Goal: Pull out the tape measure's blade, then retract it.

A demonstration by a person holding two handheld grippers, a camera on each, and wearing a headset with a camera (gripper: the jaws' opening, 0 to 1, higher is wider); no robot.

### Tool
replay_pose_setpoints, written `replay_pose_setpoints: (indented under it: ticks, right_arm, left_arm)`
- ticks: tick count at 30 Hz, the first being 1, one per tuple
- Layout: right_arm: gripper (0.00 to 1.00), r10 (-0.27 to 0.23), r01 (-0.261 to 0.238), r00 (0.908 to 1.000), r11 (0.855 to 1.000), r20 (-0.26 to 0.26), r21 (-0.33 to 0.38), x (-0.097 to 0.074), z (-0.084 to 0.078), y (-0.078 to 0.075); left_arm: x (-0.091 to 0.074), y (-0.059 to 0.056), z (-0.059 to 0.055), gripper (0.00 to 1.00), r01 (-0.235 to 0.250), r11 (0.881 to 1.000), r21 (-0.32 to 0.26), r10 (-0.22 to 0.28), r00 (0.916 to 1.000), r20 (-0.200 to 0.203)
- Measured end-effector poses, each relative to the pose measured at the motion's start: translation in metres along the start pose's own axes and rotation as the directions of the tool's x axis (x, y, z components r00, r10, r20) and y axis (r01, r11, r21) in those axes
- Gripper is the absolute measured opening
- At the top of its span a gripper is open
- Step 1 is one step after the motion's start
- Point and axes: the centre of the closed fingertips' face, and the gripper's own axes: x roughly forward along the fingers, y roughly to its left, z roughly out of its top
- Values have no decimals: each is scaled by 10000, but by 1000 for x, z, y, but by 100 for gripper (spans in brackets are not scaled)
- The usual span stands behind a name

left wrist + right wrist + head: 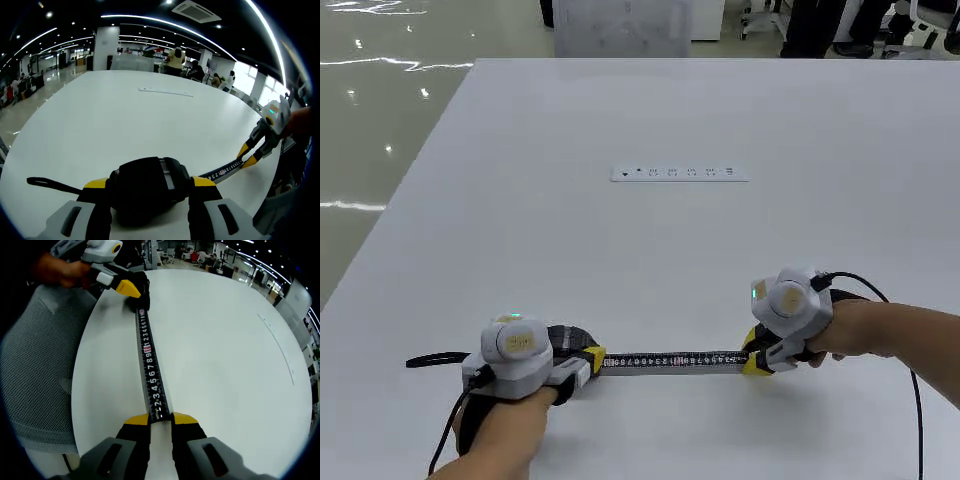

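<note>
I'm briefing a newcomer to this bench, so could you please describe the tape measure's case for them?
On the white table, look along the near edge to the yellow-tipped left tongs. Clamped between them is a rounded black tape measure case. Unlike the flat white strip farther back, it has a numbered blade running from it.

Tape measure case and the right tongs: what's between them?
The pulled-out blade, numbers up, runs over the table from case to right tongs, plain in the right gripper view.
</note>
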Motion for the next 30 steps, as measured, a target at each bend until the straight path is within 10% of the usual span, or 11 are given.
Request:
replay_pose_setpoints:
  ticks: [30]
  right_arm:
    - [14, -35, 29, 9997, 9997, 235, 246, 10, 17, 3]
  left_arm:
    - [0, -1, 0, 58, 90, 10000, 19, -90, 9999, -51]
